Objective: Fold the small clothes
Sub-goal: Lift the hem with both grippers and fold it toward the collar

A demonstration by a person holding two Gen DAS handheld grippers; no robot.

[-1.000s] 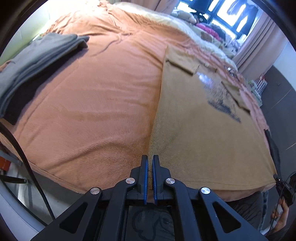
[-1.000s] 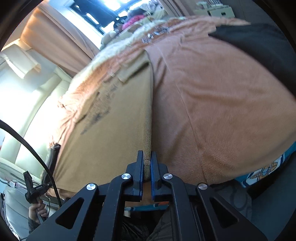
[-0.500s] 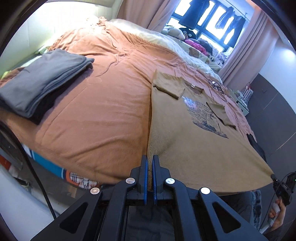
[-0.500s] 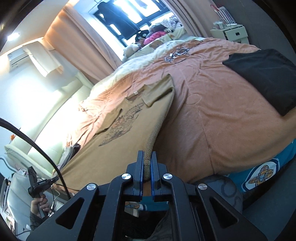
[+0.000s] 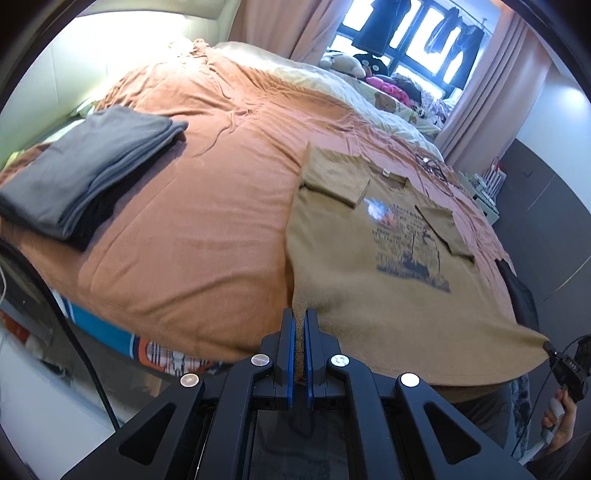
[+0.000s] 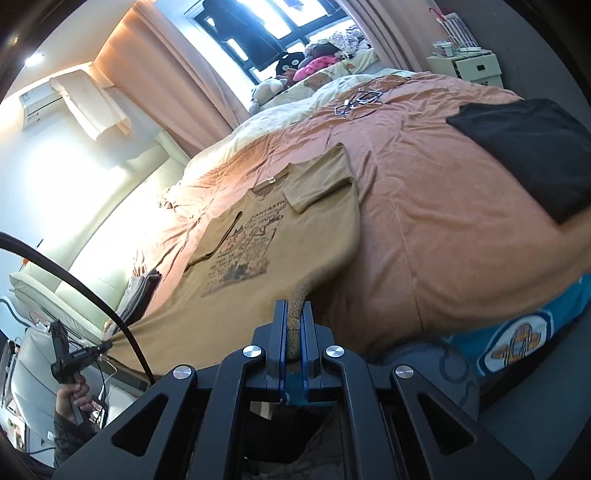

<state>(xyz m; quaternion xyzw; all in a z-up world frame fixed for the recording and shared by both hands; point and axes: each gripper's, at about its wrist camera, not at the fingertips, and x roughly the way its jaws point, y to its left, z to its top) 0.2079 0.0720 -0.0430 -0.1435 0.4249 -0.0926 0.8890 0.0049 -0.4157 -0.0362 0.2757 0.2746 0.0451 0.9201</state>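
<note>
Left wrist view: the shirt (image 5: 369,258) is spread on the bed (image 5: 184,221), its near hem corner pinched in the left gripper (image 5: 299,332) and lifted for folding.

Right wrist view: the opposite corner is clamped in the right gripper (image 6: 293,325), so the hem is kept taut.

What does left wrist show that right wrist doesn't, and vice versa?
Only the left wrist view: a folded stack of grey clothes lying on the orange bedspread, with the left gripper up close, shut on the hem of the tan printed T-shirt.

Only the right wrist view: a white wall air conditioner and a white bedside cabinet, with the right gripper shut on the hem's other corner.

Both: the T-shirt with sleeves folded in, the bedspread, pink curtains, dark clothes hanging at the window, a tangle of cables.
</note>
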